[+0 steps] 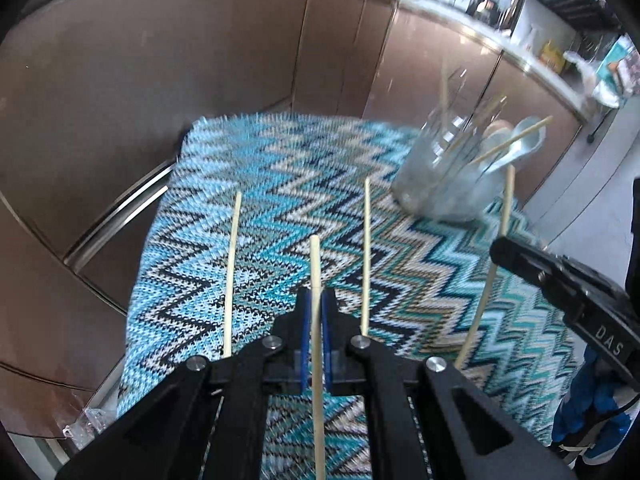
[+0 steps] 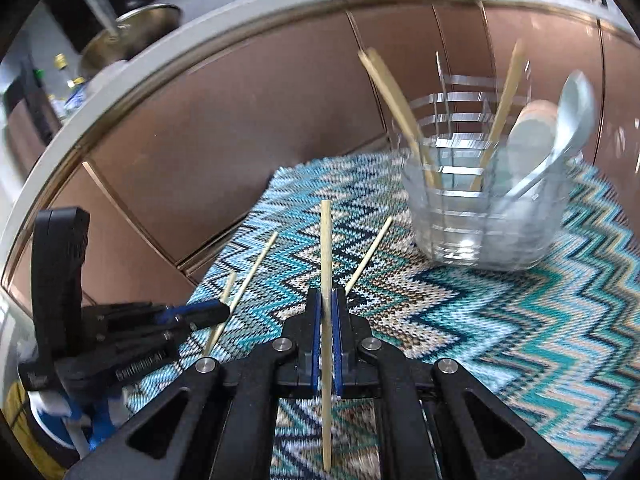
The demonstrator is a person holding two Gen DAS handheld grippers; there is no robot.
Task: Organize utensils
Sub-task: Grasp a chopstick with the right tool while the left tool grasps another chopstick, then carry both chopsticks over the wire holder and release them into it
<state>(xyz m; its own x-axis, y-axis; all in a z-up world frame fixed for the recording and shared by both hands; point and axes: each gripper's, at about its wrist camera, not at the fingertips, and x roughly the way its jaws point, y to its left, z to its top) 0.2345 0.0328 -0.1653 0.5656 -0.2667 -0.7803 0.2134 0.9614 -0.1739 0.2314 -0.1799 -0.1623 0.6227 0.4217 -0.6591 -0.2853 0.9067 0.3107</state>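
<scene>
On right gripper point(image 1: 500, 250), "DAS" lettering

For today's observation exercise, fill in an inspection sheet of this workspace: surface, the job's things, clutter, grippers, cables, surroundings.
Surface: zigzag knitted cloth in blue, teal and beige covers the table.
Job's things: clear glass holder stands on the cloth with chopsticks and a pale spoon inside; two loose chopsticks lie on the cloth.
Clutter: nothing seen on the cloth.
Grippers: left gripper shut on a chopstick; right gripper shut on another chopstick.
Cables: nothing seen.
Surroundings: brown cabinet fronts behind the table; a metal pot on the counter.
</scene>
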